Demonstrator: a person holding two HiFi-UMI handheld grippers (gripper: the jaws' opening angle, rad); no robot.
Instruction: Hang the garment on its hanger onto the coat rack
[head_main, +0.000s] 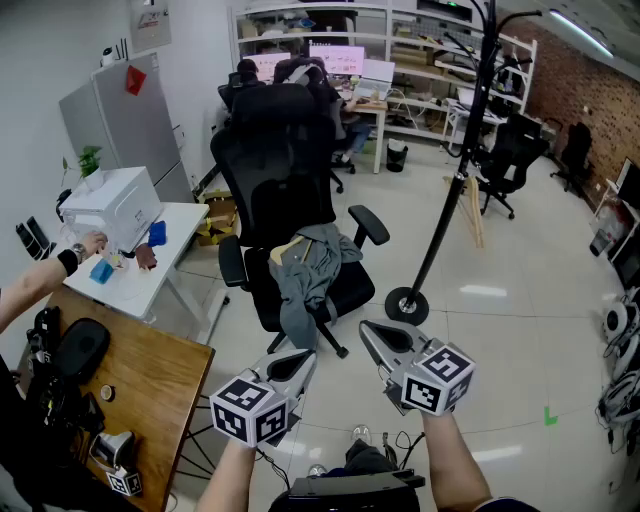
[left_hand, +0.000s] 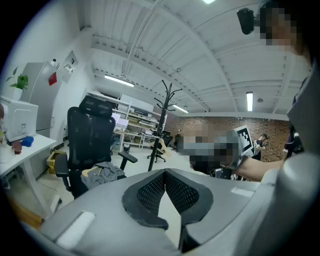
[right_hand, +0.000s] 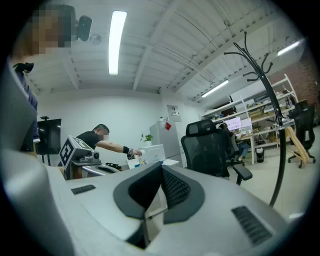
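Observation:
A grey garment (head_main: 312, 268) on a wooden hanger lies crumpled on the seat of a black office chair (head_main: 285, 190). In the left gripper view the garment (left_hand: 103, 173) also rests on that seat. The black coat rack (head_main: 445, 200) stands to the right of the chair on a round base; its hooks show in the left gripper view (left_hand: 166, 97) and in the right gripper view (right_hand: 265, 80). My left gripper (head_main: 303, 360) (left_hand: 165, 173) and right gripper (head_main: 373, 332) (right_hand: 161, 168) hover side by side in front of the chair. Both are shut and hold nothing.
At the left stands a white table (head_main: 160, 275) with a white printer (head_main: 112, 206), and a person's hand (head_main: 88, 245) reaches over it. A wooden desk (head_main: 150, 385) with dark gear is at the near left. Further chairs (head_main: 512, 150), shelves and seated people fill the back.

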